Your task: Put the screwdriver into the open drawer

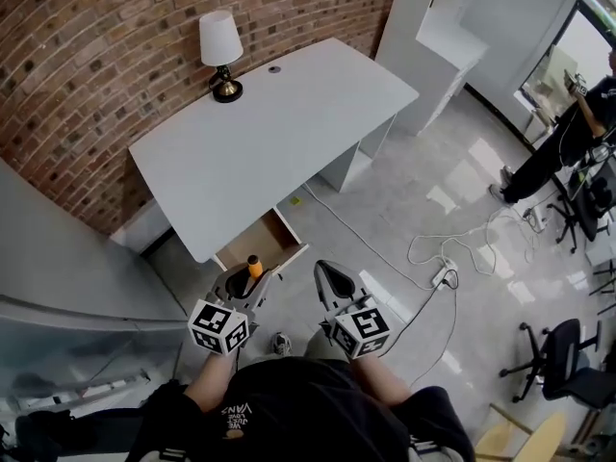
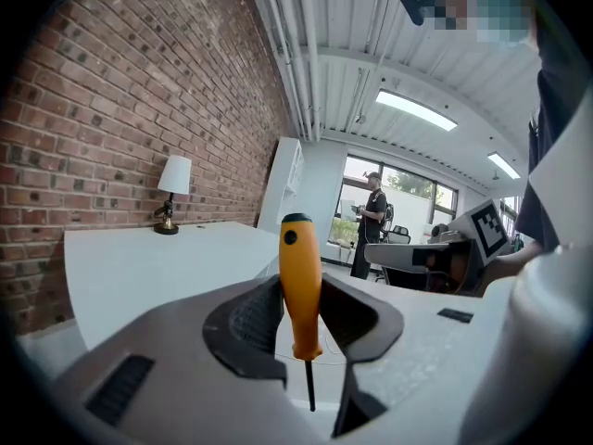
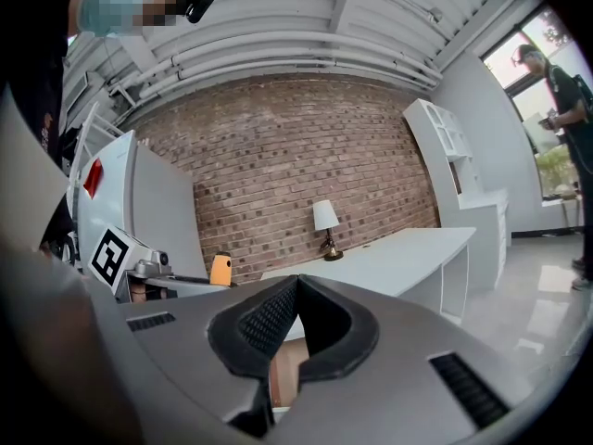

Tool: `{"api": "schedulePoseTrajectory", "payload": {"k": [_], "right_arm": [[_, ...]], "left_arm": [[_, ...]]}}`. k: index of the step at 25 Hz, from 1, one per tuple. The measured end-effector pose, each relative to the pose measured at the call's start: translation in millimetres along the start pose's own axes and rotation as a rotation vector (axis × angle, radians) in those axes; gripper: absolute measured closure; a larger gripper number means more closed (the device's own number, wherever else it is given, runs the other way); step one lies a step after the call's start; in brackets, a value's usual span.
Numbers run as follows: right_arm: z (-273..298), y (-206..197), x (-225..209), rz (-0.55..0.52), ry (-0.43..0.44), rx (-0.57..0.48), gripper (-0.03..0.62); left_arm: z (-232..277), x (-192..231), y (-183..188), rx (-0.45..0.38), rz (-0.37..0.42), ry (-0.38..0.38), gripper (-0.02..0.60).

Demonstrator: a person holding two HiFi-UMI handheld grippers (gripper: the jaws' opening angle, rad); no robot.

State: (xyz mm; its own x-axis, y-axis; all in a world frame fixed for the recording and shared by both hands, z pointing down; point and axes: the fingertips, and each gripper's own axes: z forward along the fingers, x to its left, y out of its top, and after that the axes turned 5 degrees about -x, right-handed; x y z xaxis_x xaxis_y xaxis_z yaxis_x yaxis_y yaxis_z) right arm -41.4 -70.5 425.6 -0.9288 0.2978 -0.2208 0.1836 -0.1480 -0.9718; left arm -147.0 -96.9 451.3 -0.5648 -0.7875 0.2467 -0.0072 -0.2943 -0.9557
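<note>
My left gripper is shut on the orange-handled screwdriver, held upright with its thin shaft pointing down. In the head view the screwdriver hangs just at the front of the open wooden drawer under the white desk. My right gripper is beside it to the right, shut with nothing between its jaws. From the right gripper view, the screwdriver shows at the left and the drawer's wooden inside lies below the jaws.
A lamp stands on the desk's far left corner. White shelving stands at the back right. Cables run over the tiled floor, office chairs stand at the right, and a person is at the far right.
</note>
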Motion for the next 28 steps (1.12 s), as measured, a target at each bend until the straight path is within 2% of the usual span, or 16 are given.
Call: {"api": "schedulePoseTrajectory", "payload": {"k": [6, 18, 25, 28], "right_arm": [[15.5, -11.1, -24.7, 0.023, -0.021, 0.032, 0.600], [56.0, -29.5, -94.6, 0.042, 0.083, 0.127, 0.599], [69.9, -52.5, -134.7, 0.062, 0.124, 0.182, 0.600], [76.3, -67.5, -146.9, 0.075, 0.134, 0.207, 0.600]], "left_arm": [[29.0, 19.1, -22.6, 0.044, -0.038, 0.002, 0.460], [116.9, 49.4, -59.0, 0.114, -0.088, 0.082, 0.460], [171.4, 69.4, -97.0, 0.190, -0.045, 0.096, 0.460], [188.9, 80.8, -121.7, 0.226, -0.050, 0.105, 0.460]]}}
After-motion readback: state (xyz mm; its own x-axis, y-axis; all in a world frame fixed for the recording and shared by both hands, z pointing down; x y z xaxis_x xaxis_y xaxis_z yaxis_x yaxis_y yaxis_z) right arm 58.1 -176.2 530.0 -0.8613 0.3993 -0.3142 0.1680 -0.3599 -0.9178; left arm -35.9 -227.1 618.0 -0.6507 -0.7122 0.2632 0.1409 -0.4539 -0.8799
